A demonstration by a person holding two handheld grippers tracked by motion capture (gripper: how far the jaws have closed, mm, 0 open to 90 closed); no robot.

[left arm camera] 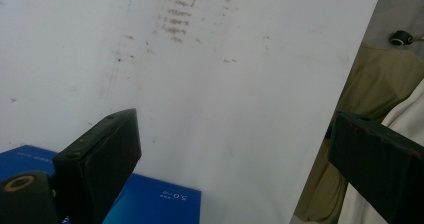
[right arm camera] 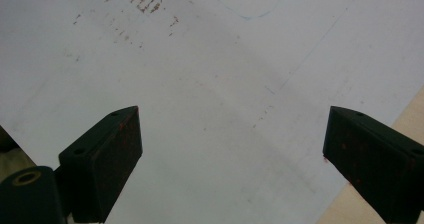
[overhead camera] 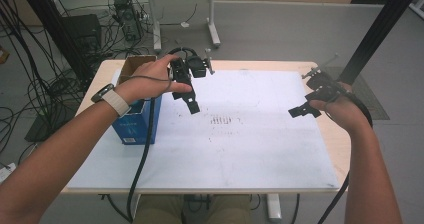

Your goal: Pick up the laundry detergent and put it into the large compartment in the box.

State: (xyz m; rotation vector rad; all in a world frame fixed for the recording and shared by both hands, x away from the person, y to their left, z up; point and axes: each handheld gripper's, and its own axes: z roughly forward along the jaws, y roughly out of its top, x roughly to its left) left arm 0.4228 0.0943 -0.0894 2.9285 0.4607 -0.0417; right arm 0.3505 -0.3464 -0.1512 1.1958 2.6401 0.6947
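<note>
My left gripper (overhead camera: 186, 101) hangs over the back left of the white board (overhead camera: 240, 134), just right of a blue box (overhead camera: 134, 124). Its jaws stand wide apart with nothing between them. In the left gripper view the left gripper (left arm camera: 235, 134) looks down on the white board (left arm camera: 225, 84), with a corner of the blue box (left arm camera: 155, 204) at the bottom. My right gripper (overhead camera: 304, 111) hovers over the board's right edge. In the right gripper view the right gripper (right arm camera: 232, 129) is open over the bare board (right arm camera: 215, 84).
The blue box has an open brown cardboard top (overhead camera: 137, 64). Faint reddish-brown smudges (overhead camera: 220, 120) mark the board's middle. The wooden table (overhead camera: 332, 134) shows past the board's right edge. Cables and a black frame post (overhead camera: 380, 29) stand behind the table.
</note>
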